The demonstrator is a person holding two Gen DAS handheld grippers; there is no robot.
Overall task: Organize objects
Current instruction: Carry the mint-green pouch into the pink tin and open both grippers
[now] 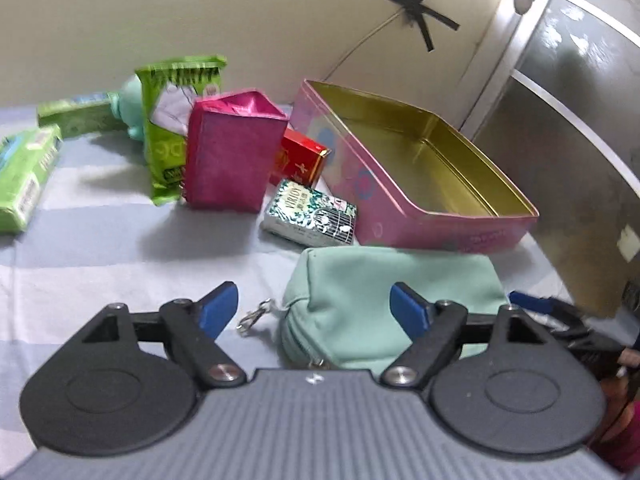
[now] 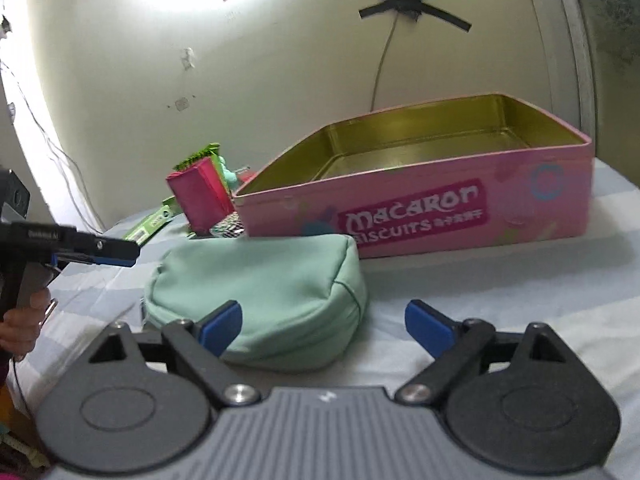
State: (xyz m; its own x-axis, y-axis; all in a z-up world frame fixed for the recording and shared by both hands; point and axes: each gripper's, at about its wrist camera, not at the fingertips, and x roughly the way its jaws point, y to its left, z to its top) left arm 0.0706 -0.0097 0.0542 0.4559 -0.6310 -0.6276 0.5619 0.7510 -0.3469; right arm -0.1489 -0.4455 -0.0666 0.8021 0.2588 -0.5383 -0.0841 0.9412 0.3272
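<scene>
A mint green zip pouch point(image 1: 384, 296) lies on the striped cloth just in front of an open pink biscuit tin point(image 1: 404, 200) with a gold, empty inside. My left gripper point(image 1: 314, 308) is open, its jaws standing at the pouch's near end, with the metal zip clasp point(image 1: 254, 318) between them. My right gripper point(image 2: 322, 324) is open, low over the cloth, at the near side of the pouch point(image 2: 264, 292), facing the tin point(image 2: 420, 216). The left gripper point(image 2: 96, 256) shows in the right wrist view at the left, beside the pouch.
Behind the pouch stand a magenta box point(image 1: 228, 152), a red box point(image 1: 302, 160), a patterned silver pack point(image 1: 310, 214), a green wipes pack point(image 1: 168, 120) and green tissue packs point(image 1: 24, 176). A wall is close behind, a metal cabinet point(image 1: 580, 140) on the right.
</scene>
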